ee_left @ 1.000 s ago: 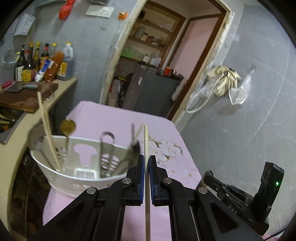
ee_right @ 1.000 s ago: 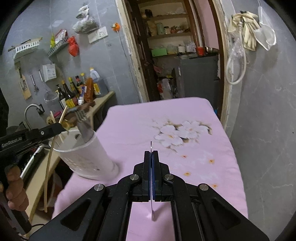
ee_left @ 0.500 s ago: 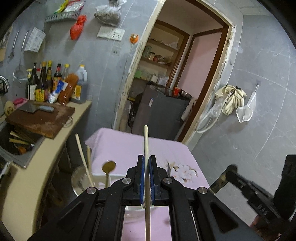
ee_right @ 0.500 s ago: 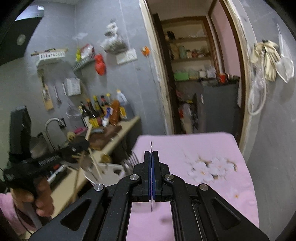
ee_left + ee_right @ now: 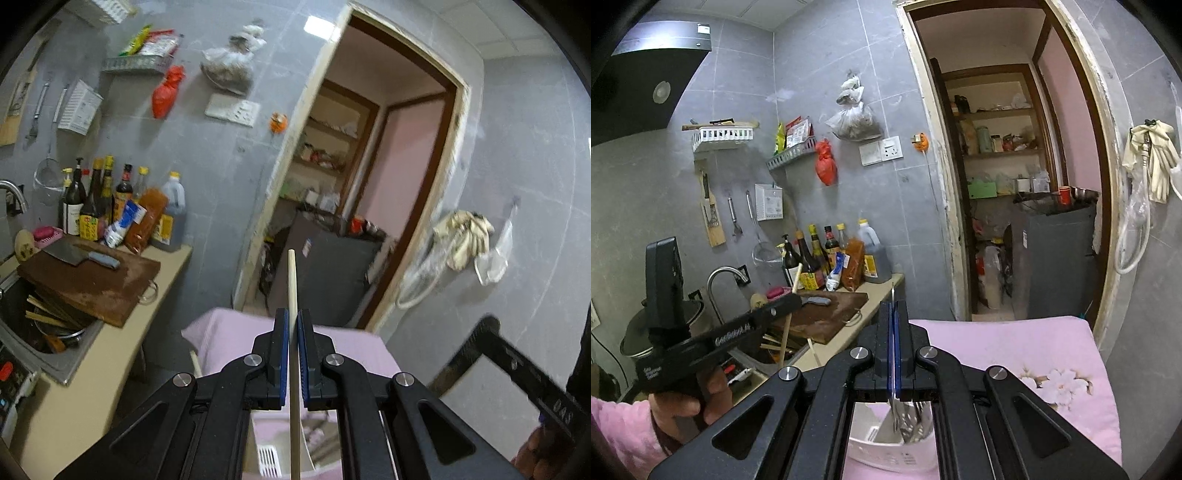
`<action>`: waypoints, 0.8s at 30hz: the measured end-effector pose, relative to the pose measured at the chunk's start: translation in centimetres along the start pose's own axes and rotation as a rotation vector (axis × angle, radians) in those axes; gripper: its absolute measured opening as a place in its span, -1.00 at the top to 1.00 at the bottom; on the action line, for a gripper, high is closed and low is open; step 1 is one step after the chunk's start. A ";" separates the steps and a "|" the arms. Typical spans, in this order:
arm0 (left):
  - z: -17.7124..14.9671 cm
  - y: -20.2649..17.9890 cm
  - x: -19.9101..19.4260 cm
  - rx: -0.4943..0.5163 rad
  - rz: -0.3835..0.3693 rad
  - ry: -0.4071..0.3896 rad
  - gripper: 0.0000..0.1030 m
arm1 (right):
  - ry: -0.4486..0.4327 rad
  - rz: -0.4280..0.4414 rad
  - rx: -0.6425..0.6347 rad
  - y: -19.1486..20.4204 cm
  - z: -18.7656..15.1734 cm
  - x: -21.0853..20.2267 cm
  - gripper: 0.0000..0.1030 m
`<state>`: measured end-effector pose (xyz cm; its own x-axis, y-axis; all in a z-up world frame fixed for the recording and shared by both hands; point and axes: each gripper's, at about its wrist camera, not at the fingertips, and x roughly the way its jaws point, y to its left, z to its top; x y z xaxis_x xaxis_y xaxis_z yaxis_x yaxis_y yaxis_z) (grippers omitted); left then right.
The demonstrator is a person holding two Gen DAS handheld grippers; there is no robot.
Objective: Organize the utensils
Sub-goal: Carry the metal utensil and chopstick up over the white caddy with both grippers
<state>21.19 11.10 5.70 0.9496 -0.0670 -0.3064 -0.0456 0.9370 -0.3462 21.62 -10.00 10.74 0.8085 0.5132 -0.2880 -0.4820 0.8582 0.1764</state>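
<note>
My left gripper (image 5: 291,325) is shut on a pale wooden chopstick (image 5: 291,280) that stands upright, its lower end reaching down toward the white utensil holder (image 5: 267,458) below the fingers. My right gripper (image 5: 894,314) is shut on a thin metal utensil (image 5: 893,295), seen edge-on; its lower end hangs over the white holder (image 5: 886,454), where metal fork tines (image 5: 910,424) stand. The left gripper (image 5: 792,301) with its chopstick (image 5: 788,325) also shows at the left of the right wrist view. The right gripper body (image 5: 517,362) shows at the lower right of the left wrist view.
The holder stands on a table with a pink floral cloth (image 5: 1034,350). To the left is a counter with a brown cutting board and cleaver (image 5: 88,273), sauce bottles (image 5: 122,210) and a sink (image 5: 40,332) holding chopsticks. A doorway (image 5: 1008,184) is behind.
Both grippers have tilted up and moved over the holder, which has dropped from mid view to below the fingers. Both stay shut on their utensils.
</note>
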 end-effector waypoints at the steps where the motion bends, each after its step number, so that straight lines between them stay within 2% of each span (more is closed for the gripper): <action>1: 0.4 0.5 0.2 -0.011 0.013 -0.017 0.90 | 0.000 0.000 -0.001 0.1 0.0 0.1 0.99; 11: 0.8 3.9 3.3 -0.078 0.115 -0.091 0.90 | 0.060 -0.031 -0.009 0.7 -1.0 2.8 0.99; 18: -0.7 4.6 4.9 -0.103 0.183 -0.113 0.90 | 0.095 -0.077 0.002 0.6 -2.6 4.5 0.99; 24: -2.4 4.4 4.7 -0.103 0.235 -0.135 0.90 | 0.115 -0.082 0.000 1.0 -3.6 5.7 0.99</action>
<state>24.74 14.11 0.61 0.9418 0.2005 -0.2700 -0.2938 0.8813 -0.3702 24.58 -6.22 5.92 0.8015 0.4381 -0.4071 -0.4155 0.8975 0.1478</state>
